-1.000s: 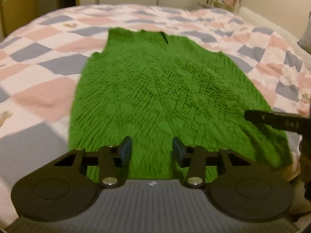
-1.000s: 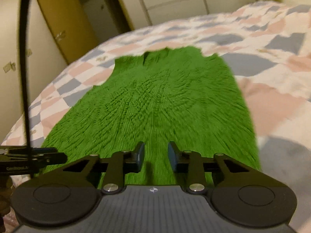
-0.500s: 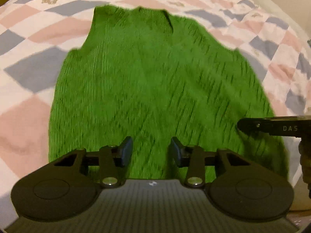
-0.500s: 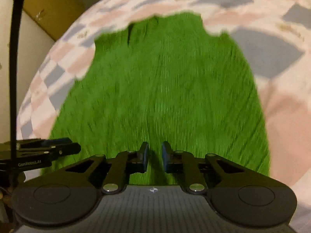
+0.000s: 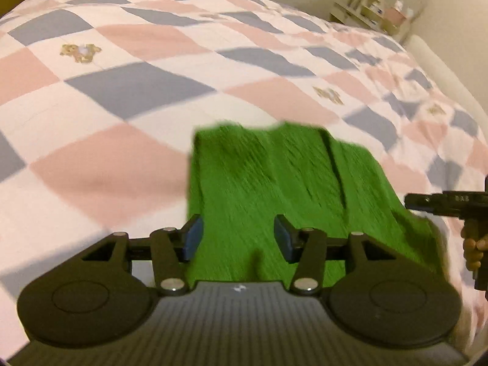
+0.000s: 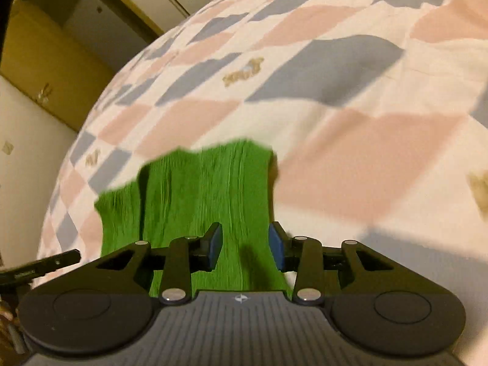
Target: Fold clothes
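Both grippers hang released over my green knitted garment (image 5: 274, 189), left gripper (image 5: 238, 241) and right gripper (image 6: 245, 244) with jaws parted above its near part. It lies on the bed's checked quilt (image 5: 128, 91) of pink, grey and white, bear prints (image 5: 80, 52) scattered. Lettering on the other gripper's finger is too blurred to read.

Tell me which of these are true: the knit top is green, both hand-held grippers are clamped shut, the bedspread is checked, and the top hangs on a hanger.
1. The knit top is green. True.
2. Both are clamped shut. False: the left hand-held gripper and the right hand-held gripper each show a wide gap between their pads.
3. The bedspread is checked. True: pink, grey-blue and white patches.
4. The top hangs on a hanger. False: it lies on the bedspread.
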Demonstrator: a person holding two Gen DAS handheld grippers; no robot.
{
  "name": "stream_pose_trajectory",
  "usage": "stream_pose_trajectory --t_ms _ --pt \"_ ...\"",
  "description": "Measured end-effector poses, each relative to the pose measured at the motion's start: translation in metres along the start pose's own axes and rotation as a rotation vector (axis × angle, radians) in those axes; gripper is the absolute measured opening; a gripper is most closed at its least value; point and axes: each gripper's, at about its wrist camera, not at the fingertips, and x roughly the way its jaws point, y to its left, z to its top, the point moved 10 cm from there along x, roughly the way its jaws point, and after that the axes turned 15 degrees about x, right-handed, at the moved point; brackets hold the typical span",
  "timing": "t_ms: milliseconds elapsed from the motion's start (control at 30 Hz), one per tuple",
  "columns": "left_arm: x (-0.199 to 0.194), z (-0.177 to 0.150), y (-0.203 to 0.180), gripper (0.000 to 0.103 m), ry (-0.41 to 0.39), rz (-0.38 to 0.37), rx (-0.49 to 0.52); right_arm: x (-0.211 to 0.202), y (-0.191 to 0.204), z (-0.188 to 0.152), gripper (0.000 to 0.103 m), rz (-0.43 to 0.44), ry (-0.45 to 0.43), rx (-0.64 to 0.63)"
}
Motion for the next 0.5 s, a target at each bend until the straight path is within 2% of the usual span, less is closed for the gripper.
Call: stream_pose_trajectory --t_ms 167,300,500 --pt "0.032 0.026 0.025 0.050 0.004 -0.017 -0.016 0.030 0.004 0.030 0.042 0.001 -0.001 -0.014" --pt "0.055 0.043 0.038 0.056 0.012 -0.020 -0.002 0.049 0.011 0.047 0.047 -0.018 0.001 -0.054" --pt "0.089 0.050 0.047 0.055 0.057 -0.089 0.022 0.076 0.006 0.061 0.052 -0.022 0.048 -0.056"
